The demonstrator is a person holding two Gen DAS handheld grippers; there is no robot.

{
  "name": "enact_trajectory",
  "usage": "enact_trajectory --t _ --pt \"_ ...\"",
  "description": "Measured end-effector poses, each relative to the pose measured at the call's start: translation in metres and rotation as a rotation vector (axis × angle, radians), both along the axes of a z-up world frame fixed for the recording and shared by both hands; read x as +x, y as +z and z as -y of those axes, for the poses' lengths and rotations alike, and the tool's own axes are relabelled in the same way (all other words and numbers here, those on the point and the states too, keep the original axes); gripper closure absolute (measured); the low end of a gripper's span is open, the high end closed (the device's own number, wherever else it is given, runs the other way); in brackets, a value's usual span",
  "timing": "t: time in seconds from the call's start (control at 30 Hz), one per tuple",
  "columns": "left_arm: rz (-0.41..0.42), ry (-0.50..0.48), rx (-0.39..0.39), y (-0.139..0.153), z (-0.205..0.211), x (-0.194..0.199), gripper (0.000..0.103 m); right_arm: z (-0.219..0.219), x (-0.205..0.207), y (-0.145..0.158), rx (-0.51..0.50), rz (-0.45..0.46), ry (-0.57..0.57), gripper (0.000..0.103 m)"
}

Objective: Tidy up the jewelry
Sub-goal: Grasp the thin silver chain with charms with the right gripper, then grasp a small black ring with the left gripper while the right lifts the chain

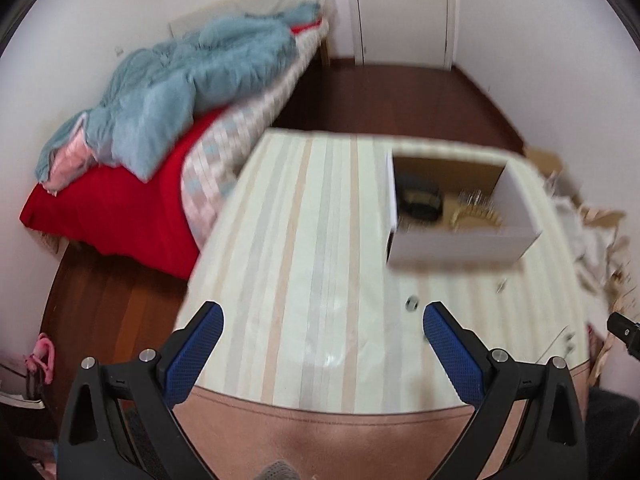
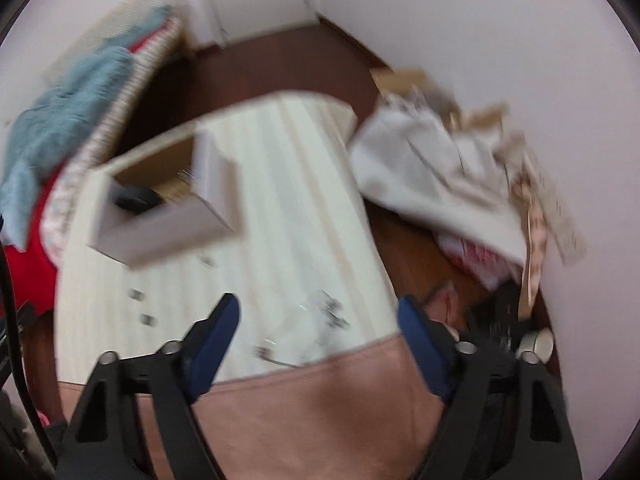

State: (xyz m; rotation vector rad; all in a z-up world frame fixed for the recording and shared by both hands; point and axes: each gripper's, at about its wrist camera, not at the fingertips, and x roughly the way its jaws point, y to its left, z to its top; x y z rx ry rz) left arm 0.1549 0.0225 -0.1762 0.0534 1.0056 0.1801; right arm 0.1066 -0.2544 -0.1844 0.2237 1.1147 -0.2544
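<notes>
An open white box (image 1: 460, 240) with a brown inside stands on the striped table (image 1: 304, 240); it holds a dark item (image 1: 420, 200) and a gold piece (image 1: 476, 216). Small silver jewelry pieces (image 1: 411, 303) lie on the cloth in front of it. My left gripper (image 1: 322, 320) is open and empty above the table's near edge. In the blurred right wrist view the box (image 2: 160, 216) is at the left, small pieces (image 2: 138, 295) lie near it, and a tangle of jewelry (image 2: 328, 312) lies between the fingers of my open, empty right gripper (image 2: 318, 312).
A bed with a red sheet (image 1: 120, 208) and a blue blanket (image 1: 192, 80) stands left of the table. A heap of white cloth and cardboard (image 2: 460, 176) lies on the floor to the right. A closed door (image 1: 404, 8) is at the back.
</notes>
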Motion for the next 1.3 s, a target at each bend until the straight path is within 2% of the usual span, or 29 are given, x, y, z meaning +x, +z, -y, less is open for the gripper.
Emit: enact_trajectory --t 0.1,0.2,0.33,0.4,0.47,0.53,0.6,0.67,0.77,0.87,0.97,1.03,1.13,1.2,1.23,1.3 --pt "-0.061 -0.002 0.015 -0.028 0.002 0.003 0.001 0.021 -0.001 -0.045 0.046 -0.072 -0.039 0.033" --pt "-0.109 0.002 0.032 -0.051 0.003 0.005 0.001 0.021 -0.001 -0.064 0.107 -0.088 -0.013 0.037" --pt "-0.135 0.006 0.037 -0.065 0.003 0.009 0.001 -0.013 0.0 -0.077 0.118 -0.085 0.112 0.041" --pt "-0.145 0.009 0.039 -0.07 0.002 0.011 0.001 -0.031 0.001 -0.085 0.095 -0.09 0.156 0.048" --pt "-0.151 0.009 0.043 -0.073 0.002 0.012 0.001 -0.046 0.004 -0.09 0.052 -0.083 0.182 0.051" --pt "-0.157 0.006 0.05 -0.075 0.003 0.013 0.001 -0.061 0.005 -0.091 -0.029 -0.077 0.207 0.062" --pt "-0.165 0.002 0.046 -0.078 0.003 0.014 0.001 -0.071 0.004 -0.091 -0.071 -0.069 0.233 0.087" --pt "-0.174 -0.002 0.046 -0.081 0.005 0.015 0.001 -0.079 0.0 -0.091 -0.105 -0.066 0.258 0.093" --pt "-0.188 -0.013 0.031 -0.086 0.009 0.015 0.001 -0.084 -0.004 -0.09 -0.102 -0.053 0.271 0.093" --pt "-0.192 -0.029 -0.004 -0.09 0.016 0.019 0.001 -0.069 -0.003 -0.085 -0.002 -0.035 0.217 0.093" --pt "-0.207 -0.041 -0.077 -0.096 0.023 0.026 0.002 -0.052 -0.002 -0.073 0.062 -0.009 0.168 0.093" --pt "-0.221 -0.056 -0.121 -0.103 0.03 0.033 0.002 -0.045 0.001 -0.066 0.068 -0.001 0.155 0.093" --pt "-0.234 -0.093 -0.14 -0.11 0.043 0.04 0.002 -0.04 0.005 -0.062 0.06 0.005 0.146 0.093" --pt "-0.234 -0.119 -0.143 -0.113 0.051 0.042 0.014 -0.038 0.006 -0.062 0.062 0.003 0.136 0.093" --pt "-0.238 -0.135 -0.144 -0.115 0.055 0.043 0.023 -0.035 0.007 -0.063 0.067 0.002 0.132 0.093" --pt "-0.225 -0.156 -0.14 -0.114 0.061 0.042 0.029 -0.028 0.01 -0.066 0.064 0.001 0.126 0.093"
